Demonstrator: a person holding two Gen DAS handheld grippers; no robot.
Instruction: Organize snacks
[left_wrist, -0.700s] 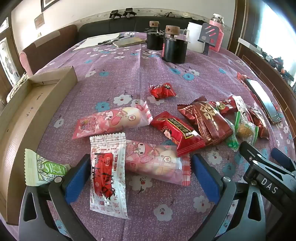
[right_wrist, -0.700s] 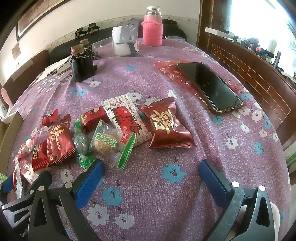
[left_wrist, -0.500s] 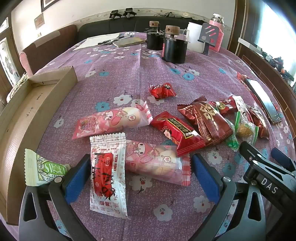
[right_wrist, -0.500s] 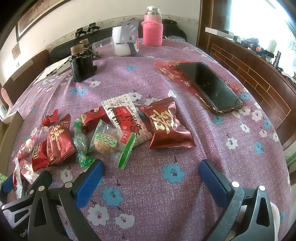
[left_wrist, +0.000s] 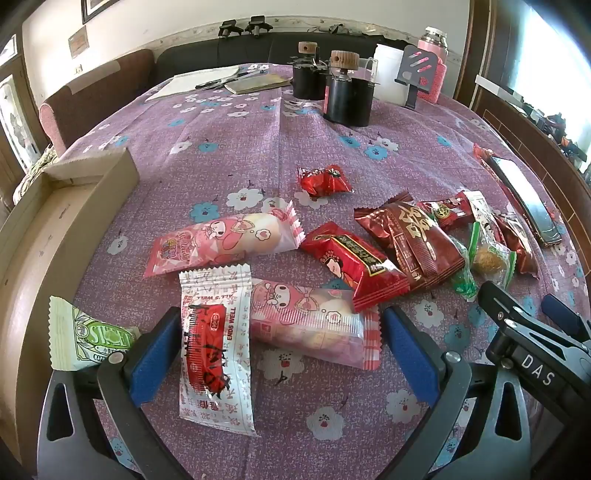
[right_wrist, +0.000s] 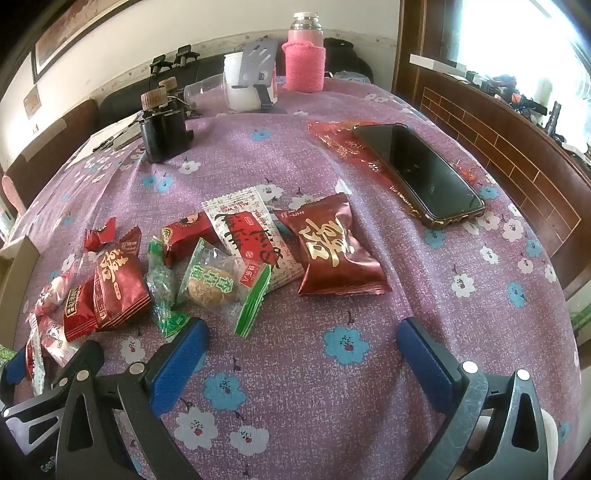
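- Two claws hang low over the bench (left_wrist: 258, 140), both spread wide and holding nothing: the left claw (left_wrist: 280, 350) and the right claw (right_wrist: 303, 354).
- Between the left claw's blue pads (left_wrist: 153, 356) lie a white pack (left_wrist: 216, 347) with a red label and a pink roll (left_wrist: 314, 325); the white pack's edge overlaps the roll's left end.
- Just left of that claw, a green pack (left_wrist: 85, 338) rests against the wall of a box (left_wrist: 55, 229) at the bench's left edge.
- Beyond the roll lies a second pink roll (left_wrist: 225, 240), and to its right a red bar (left_wrist: 354, 264) whose near end sits on the first roll.
- Touching the bar on the right is a dark red pack (left_wrist: 413, 236), then a heap of small packs.
- Ahead of the right claw, a clear cookie pack (right_wrist: 221, 284) with green ends overlaps another white pack (right_wrist: 247, 232); a gold-lettered pack (right_wrist: 334, 247) lies just right of it.
- A small red candy (left_wrist: 325, 181) sits alone, farther out.
- A phone (right_wrist: 417, 173) rests on a red wrapper (right_wrist: 332, 136) toward the right edge.
- At the far side stand black jars (left_wrist: 345, 99), a white tub (right_wrist: 240, 88) and a pink bottle (right_wrist: 304, 59).
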